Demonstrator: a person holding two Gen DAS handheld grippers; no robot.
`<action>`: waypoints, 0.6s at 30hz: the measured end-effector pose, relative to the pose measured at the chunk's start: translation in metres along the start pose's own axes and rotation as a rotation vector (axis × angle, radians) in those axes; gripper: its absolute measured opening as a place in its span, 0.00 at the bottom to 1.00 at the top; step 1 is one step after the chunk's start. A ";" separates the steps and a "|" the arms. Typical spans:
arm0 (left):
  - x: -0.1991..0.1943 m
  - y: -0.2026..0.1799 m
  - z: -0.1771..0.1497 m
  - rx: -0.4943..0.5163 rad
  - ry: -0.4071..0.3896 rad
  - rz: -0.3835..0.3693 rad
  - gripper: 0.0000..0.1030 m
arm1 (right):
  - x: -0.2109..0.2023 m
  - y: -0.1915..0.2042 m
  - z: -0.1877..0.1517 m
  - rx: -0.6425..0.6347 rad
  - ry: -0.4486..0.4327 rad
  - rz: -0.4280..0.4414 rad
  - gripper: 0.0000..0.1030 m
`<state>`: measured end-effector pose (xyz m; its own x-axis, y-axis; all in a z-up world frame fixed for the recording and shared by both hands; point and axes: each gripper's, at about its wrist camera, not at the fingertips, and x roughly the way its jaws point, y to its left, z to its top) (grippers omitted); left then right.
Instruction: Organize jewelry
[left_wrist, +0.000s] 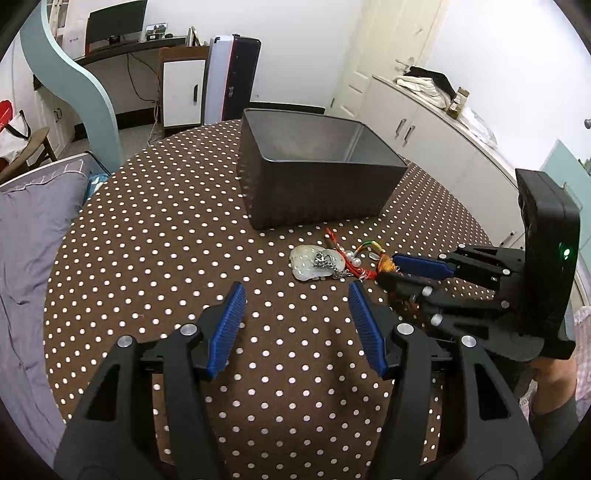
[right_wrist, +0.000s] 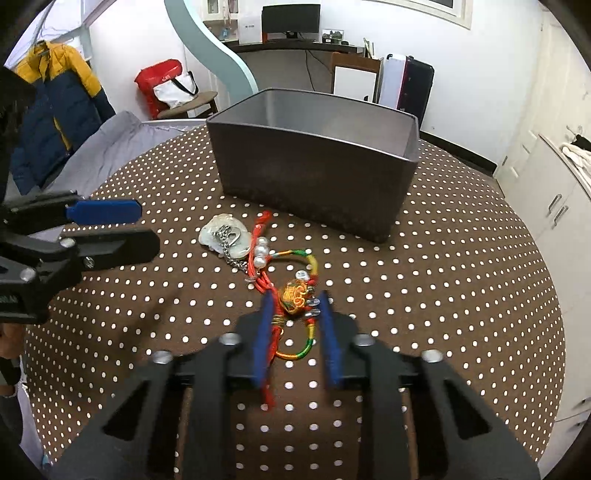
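A dark grey open box (left_wrist: 314, 177) stands on the brown polka-dot table (left_wrist: 147, 258); it also shows in the right wrist view (right_wrist: 314, 177). In front of it lies a pile of jewelry: a pale jade pendant (left_wrist: 308, 264) (right_wrist: 218, 229) with a metal chain, a red cord with silver beads (right_wrist: 260, 254), and a multicoloured cord bracelet with an orange charm (right_wrist: 293, 293). My right gripper (right_wrist: 295, 302) is open, its blue pads on either side of the orange charm and cords. My left gripper (left_wrist: 297, 291) is open and empty, just short of the pendant.
A grey cushion (left_wrist: 26, 240) lies at the table's left edge. White cabinets (left_wrist: 424, 140) stand to the right. A desk with a monitor (right_wrist: 291, 22) and a chair with a red bag (right_wrist: 162, 85) are behind.
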<state>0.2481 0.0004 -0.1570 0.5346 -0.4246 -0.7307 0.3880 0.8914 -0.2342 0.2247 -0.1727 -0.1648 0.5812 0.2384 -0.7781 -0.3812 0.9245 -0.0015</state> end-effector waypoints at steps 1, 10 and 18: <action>0.002 -0.002 0.000 0.004 0.003 -0.003 0.56 | -0.001 -0.002 0.000 0.005 -0.007 -0.002 0.13; 0.022 -0.024 0.002 0.069 0.029 0.001 0.56 | -0.023 -0.022 -0.003 0.069 -0.081 -0.029 0.13; 0.034 -0.051 0.000 0.158 0.048 0.026 0.56 | -0.036 -0.029 0.002 0.092 -0.125 -0.022 0.13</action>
<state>0.2466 -0.0596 -0.1702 0.5111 -0.3900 -0.7659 0.4895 0.8646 -0.1135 0.2159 -0.2082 -0.1355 0.6758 0.2479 -0.6942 -0.3036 0.9518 0.0444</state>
